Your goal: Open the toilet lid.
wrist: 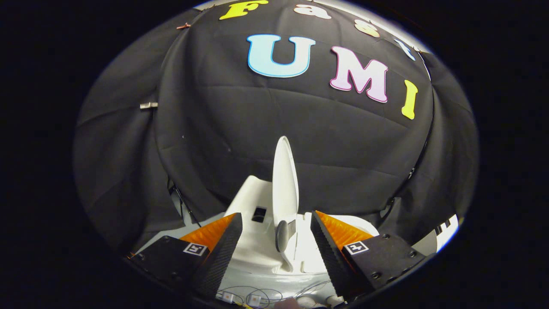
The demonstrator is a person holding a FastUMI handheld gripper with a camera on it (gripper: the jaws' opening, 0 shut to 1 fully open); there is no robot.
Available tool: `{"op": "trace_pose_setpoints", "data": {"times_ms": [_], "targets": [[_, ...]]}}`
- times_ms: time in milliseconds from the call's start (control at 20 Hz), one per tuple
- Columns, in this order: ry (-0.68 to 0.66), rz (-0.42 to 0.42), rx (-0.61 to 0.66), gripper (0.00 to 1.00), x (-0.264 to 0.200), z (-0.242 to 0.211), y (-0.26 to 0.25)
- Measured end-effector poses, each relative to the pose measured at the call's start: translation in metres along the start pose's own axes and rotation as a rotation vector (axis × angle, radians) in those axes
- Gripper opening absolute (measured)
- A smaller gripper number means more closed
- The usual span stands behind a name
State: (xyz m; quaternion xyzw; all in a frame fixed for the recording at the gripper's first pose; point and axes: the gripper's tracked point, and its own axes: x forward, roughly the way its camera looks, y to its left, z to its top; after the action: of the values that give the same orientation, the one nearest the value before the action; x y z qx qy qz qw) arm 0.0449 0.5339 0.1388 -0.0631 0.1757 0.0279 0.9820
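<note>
Now we hold the gripper (276,227) with its fingers spread wide and gripping nothing. Going left to right, the toilet tank (253,193) rises ahead between them, then the lid (285,180) upright and edge-on, then the bowl rim (360,223) behind the right finger.

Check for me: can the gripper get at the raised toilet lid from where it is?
Probably yes. The gripper is open, and the toilet lid stands upright, edge-on, just ahead between the fingers. Nothing sits between them and the lid; neither finger touches it.

Dim booth, sharp centre, strong fisheye bending at edges
</note>
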Motion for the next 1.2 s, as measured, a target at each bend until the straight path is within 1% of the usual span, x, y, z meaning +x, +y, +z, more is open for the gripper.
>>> {"op": "trace_pose_setpoints", "data": {"times_ms": [300, 400, 550, 850, 1000, 1200], "targets": [[-0.075, 0.105, 0.057, 0.99, -0.031, 0.041, -0.023], [-0.105, 0.134, 0.061, 0.99, -0.039, 0.051, -0.043], [-0.136, 0.156, 0.073, 0.99, -0.044, 0.053, -0.084], [-0.215, 0.105, 0.095, 0.99, -0.04, 0.051, -0.194], [-0.237, 0.072, 0.087, 1.0, -0.035, 0.042, -0.245], [-0.272, 0.025, 0.052, 1.0, -0.027, 0.02, -0.307]]}}
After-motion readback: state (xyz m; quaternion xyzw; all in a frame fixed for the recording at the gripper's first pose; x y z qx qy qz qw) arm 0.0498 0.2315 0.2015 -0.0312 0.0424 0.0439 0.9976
